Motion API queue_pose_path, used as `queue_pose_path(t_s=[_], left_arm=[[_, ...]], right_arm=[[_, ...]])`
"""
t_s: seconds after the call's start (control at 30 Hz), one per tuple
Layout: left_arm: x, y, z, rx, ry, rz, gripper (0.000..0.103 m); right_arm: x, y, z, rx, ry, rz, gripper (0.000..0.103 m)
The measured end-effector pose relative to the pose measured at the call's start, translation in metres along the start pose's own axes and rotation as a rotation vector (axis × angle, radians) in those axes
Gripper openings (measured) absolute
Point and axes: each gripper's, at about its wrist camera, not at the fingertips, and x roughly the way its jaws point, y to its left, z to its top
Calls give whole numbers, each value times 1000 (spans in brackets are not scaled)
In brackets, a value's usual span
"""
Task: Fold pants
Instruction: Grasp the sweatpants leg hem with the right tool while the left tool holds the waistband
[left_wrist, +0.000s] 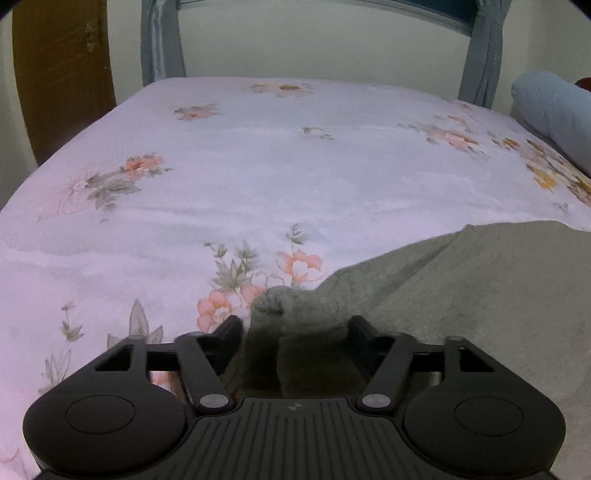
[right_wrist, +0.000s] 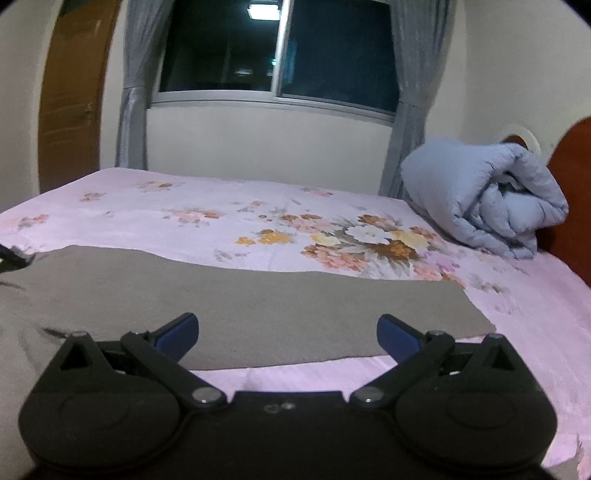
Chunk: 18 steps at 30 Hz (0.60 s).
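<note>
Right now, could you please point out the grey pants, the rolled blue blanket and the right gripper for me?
grey pants (right_wrist: 258, 306): right wrist view, flat middle of the cloth.
rolled blue blanket (right_wrist: 480, 195): right wrist view, outer side of the roll.
right gripper (right_wrist: 288, 330): right wrist view, midway between its open blue fingertips.

A wide stretch of flowered bed (left_wrist: 258, 177) lies bare from nine to one o'clock. Grey pants (right_wrist: 240, 314) cover the near side. A rolled blue quilt (right_wrist: 491, 195) blocks the two o'clock corner, against a headboard (right_wrist: 576, 206).
</note>
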Motion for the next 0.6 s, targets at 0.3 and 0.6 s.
queue_pose_path(t_s=[0.3,0.6], left_arm=[[-6,-5,9,-5,27,-118,16],[-61,7,26,-39,-70,-182,16]], right_arm=[[65,-1,27,-67,113,203,97],[203,2,76,-164,266,381,60]])
